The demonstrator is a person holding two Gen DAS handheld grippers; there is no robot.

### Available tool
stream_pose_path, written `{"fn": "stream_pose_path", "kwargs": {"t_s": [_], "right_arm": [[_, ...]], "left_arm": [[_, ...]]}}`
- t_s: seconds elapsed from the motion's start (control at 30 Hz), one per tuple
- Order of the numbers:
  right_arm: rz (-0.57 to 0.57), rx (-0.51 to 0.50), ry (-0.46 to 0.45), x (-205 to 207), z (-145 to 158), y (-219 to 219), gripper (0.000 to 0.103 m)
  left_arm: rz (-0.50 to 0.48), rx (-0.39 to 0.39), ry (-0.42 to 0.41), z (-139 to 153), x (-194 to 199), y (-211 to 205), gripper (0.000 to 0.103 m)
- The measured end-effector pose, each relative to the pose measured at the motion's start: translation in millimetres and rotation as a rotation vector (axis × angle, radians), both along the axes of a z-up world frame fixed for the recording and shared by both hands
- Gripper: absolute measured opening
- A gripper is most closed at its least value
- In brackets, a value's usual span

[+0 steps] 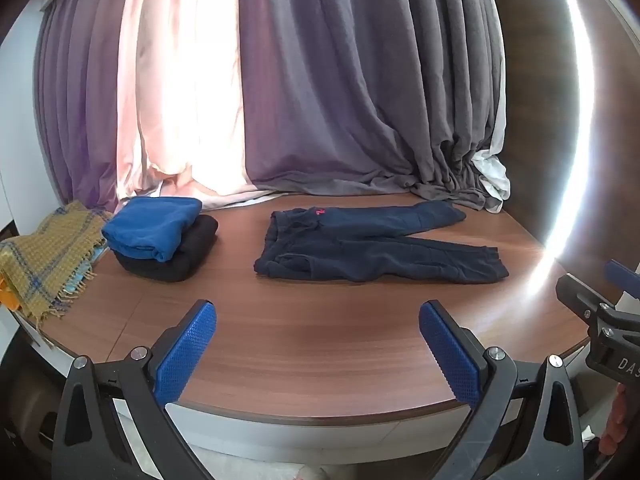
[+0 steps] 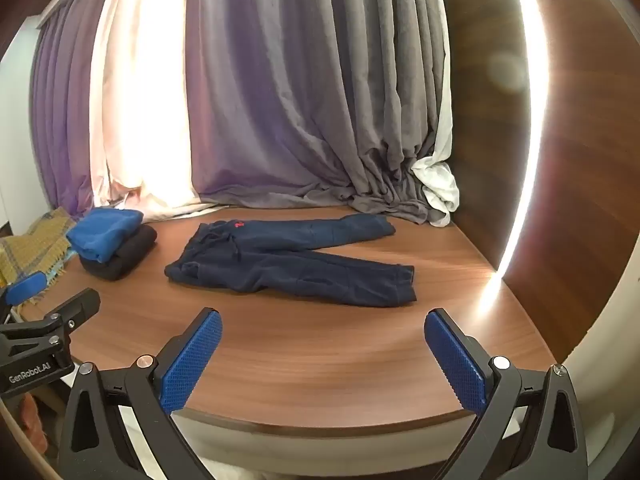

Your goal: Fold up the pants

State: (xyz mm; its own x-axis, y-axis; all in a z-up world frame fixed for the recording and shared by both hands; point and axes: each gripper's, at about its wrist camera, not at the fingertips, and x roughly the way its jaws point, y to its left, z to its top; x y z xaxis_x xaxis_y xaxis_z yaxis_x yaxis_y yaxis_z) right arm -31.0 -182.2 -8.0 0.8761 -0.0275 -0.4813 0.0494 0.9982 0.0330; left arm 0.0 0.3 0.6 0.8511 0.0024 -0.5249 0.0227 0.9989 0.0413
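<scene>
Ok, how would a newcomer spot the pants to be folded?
Start at the wooden table before the grey curtain. The pants lie flat mid-table, legs spread apart toward the right. Unlike the folded blue-on-black stack at left, they are unfolded, navy, with a pink mark at the waist.

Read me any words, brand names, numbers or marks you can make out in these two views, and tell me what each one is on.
"GenRobot.AI": white lettering on the black body of the left gripper, seen in the right wrist view.
"DAS": white letters, cut off by the picture edge, on the black body of the right gripper, seen in the left wrist view.
Small pink mark at the waistband of the navy blue pants: too small to read.
</scene>
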Motion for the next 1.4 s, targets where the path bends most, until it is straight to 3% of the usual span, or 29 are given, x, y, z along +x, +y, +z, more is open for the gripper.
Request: {"fn": "stream_pose_path", "kwargs": {"t_s": [0.1,0.23,0.53,1.4], "right_arm": [[-0.004,-0.007,0.008,1.3,0.0,-1.7,0.102],[-0.009,-0.010,0.004,3.0,1.7,-3.5,0.102],[0.001,-0.004,-0.005,-6.5,8.6,6.0,0.102],[0.016,-0.003,-0.015,-7.1,10.5,8.0,0.102]], "left_arm": [[-0.009,-0.012,-0.036,3.7,-7.4,2.5,0.103],[-0.012,0.024,-0.026,8.3,-5.0,-9.5,0.103],[-0.022,-0.012,-0.036,22.5,-12.2,1.0,0.103],[-0.008,-0.040,-0.047,20.9,-13.0,9.5,0.103]]}}
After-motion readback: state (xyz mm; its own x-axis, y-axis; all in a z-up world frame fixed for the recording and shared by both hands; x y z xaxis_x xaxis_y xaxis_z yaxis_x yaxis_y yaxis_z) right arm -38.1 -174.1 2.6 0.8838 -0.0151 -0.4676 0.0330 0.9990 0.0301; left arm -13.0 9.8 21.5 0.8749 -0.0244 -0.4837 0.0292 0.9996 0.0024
